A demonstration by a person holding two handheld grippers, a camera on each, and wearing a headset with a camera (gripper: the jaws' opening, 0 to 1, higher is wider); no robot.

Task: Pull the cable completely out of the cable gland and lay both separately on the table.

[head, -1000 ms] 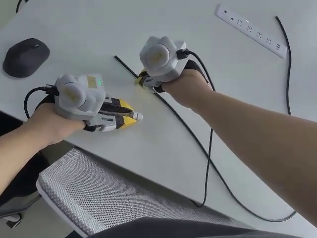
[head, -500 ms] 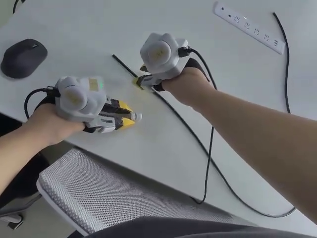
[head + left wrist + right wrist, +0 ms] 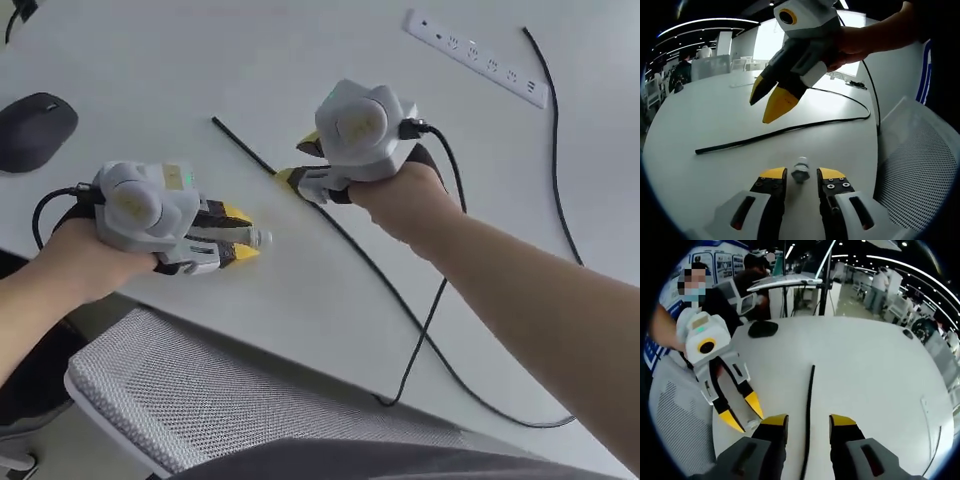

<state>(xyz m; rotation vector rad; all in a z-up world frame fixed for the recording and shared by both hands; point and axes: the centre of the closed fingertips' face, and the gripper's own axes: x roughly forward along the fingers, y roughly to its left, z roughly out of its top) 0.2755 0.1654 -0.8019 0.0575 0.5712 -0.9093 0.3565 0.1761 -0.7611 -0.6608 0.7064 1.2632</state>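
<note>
Left gripper [image 3: 802,174]: fingers spread, cable gland [image 3: 800,169] on the table [image 3: 715,115] between them, touching neither. Right gripper [image 3: 808,421]: fingers spread above the black cable [image 3: 810,390], which lies loose, apart from the gland. Beyond: mouse [image 3: 35,130], power strip [image 3: 476,57].

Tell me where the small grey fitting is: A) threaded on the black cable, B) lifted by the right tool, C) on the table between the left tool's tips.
C: the cable gland sits on the table between the tips of the left tool, with the cable lying apart beyond it.
</note>
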